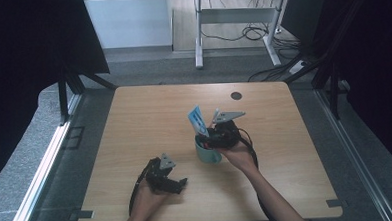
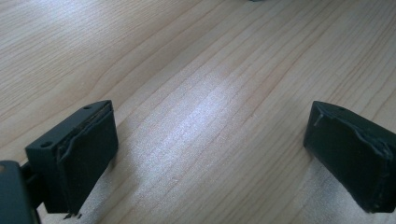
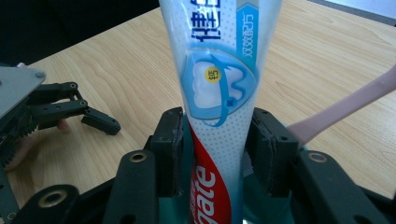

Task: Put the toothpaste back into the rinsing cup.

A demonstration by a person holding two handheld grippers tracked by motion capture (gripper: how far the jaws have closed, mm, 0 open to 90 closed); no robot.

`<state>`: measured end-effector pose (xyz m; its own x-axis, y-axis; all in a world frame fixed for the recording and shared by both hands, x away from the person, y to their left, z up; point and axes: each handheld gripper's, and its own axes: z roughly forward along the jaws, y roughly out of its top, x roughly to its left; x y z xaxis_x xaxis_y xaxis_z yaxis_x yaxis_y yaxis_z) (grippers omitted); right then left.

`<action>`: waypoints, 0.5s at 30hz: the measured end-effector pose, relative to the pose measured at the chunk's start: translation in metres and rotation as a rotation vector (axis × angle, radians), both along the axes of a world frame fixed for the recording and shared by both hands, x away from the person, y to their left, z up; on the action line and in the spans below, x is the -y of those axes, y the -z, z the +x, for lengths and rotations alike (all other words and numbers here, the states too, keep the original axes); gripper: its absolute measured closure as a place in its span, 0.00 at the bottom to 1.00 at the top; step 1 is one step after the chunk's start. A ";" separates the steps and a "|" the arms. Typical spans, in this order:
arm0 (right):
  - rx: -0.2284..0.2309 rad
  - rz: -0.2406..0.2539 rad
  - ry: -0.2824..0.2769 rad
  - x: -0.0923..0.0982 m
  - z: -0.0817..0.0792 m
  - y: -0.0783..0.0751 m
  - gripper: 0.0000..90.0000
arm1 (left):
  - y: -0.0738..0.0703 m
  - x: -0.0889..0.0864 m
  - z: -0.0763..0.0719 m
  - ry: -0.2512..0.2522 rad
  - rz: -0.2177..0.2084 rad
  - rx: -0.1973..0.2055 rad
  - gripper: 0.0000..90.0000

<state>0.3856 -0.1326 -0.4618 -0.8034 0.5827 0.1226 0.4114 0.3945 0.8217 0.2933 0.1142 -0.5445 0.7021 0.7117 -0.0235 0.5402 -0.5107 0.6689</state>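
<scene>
A white, blue and red toothpaste tube stands upright in a teal cup near the table's middle. A pink toothbrush leans out of the same cup. My right gripper sits over the cup with its jaws on either side of the tube, the pads close beside it and not pressing, so it is open. My left gripper rests low on the wood near the front edge, jaws wide open with bare table between them; it also appears in the right gripper view.
The wooden table has a small dark round cap near its far edge. Black curtains hang at both sides, and a desk frame with cables stands on the floor beyond.
</scene>
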 end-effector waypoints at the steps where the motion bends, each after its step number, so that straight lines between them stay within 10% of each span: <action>1: 0.000 -0.002 -0.001 0.000 0.000 0.000 0.61 | 0.000 0.000 0.000 0.001 0.001 0.001 0.03; 15: 0.004 -0.023 -0.004 0.000 -0.002 -0.007 0.45 | 0.000 0.000 0.000 0.001 0.001 0.001 0.03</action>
